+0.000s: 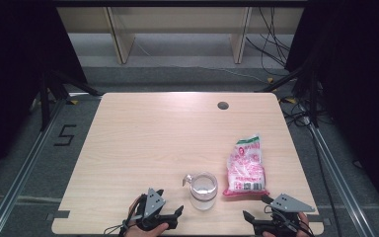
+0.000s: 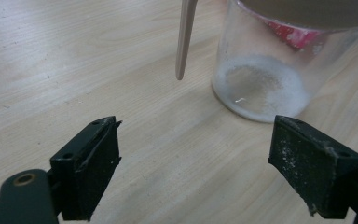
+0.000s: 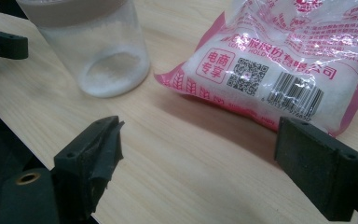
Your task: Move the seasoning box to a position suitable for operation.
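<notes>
A clear glass jar (image 1: 203, 191) with a little white powder at its bottom stands near the table's front edge. Its rim band is beige, and a thin beige strip (image 2: 185, 37) hangs beside the jar (image 2: 261, 70). To its right lies a pink-printed bag of white granules (image 1: 246, 165). My left gripper (image 1: 177, 217) rests left of the jar, open, nothing between its jaws (image 2: 205, 158). My right gripper (image 1: 255, 207) sits just in front of the bag, open and empty (image 3: 205, 154), with the jar (image 3: 102, 51) and the bag (image 3: 279, 60) ahead of it.
The wooden table (image 1: 153, 133) has a round cable hole (image 1: 222, 105) at the back. Its front edge runs right under both hands. Stand legs and cables lie on the floor on both sides, and a "5" mark (image 1: 65, 134) is at the left.
</notes>
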Demonstrator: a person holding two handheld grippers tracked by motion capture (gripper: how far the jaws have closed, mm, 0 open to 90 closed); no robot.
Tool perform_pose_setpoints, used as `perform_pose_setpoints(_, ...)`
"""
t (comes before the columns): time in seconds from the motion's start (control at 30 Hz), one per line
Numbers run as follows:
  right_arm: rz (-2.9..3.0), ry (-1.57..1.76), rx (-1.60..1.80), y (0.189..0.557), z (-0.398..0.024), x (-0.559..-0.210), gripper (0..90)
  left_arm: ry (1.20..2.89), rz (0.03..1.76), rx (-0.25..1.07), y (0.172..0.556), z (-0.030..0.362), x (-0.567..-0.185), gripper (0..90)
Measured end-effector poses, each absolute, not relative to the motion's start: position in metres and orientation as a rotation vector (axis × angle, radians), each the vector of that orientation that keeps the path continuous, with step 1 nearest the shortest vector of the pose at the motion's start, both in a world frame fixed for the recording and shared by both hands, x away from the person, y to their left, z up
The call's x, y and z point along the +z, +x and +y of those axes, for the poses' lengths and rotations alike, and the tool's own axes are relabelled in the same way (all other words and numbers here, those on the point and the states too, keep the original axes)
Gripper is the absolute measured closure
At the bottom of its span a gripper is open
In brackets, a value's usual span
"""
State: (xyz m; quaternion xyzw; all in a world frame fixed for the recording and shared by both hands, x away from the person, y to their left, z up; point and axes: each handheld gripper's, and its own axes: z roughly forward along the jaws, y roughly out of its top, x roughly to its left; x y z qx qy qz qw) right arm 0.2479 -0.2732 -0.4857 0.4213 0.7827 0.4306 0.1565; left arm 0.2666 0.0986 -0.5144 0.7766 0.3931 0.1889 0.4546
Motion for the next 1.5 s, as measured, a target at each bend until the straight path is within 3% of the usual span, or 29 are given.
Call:
perform_pose_setpoints(0.47,2.246,1.206,1.215,0.248,-0.275,-0.486,16.8,1.92,0.987,0.521,0.287,0.109,-0.508,21.0)
perform_pose_setpoints(0.83,2.241,1.208,1.226,0.249,-0.276,-0.486,16.9,1.911,0.91,0.501,0.31,0.104,-0.506,50.0)
perform_pose_setpoints(1.1,2.237,1.22,1.222,0.249,-0.279,-0.486,17.1,1.941,0.819,0.491,0.32,0.098,-0.504,60.1)
perform_pose_setpoints(1.43,2.236,1.262,1.218,0.248,-0.278,-0.487,17.3,1.963,0.724,0.436,0.32,0.09,-0.501,66.1)
perform_pose_setpoints(1.5,2.235,1.251,1.217,0.248,-0.279,-0.486,17.4,1.963,0.705,0.412,0.327,0.084,-0.503,72.0)
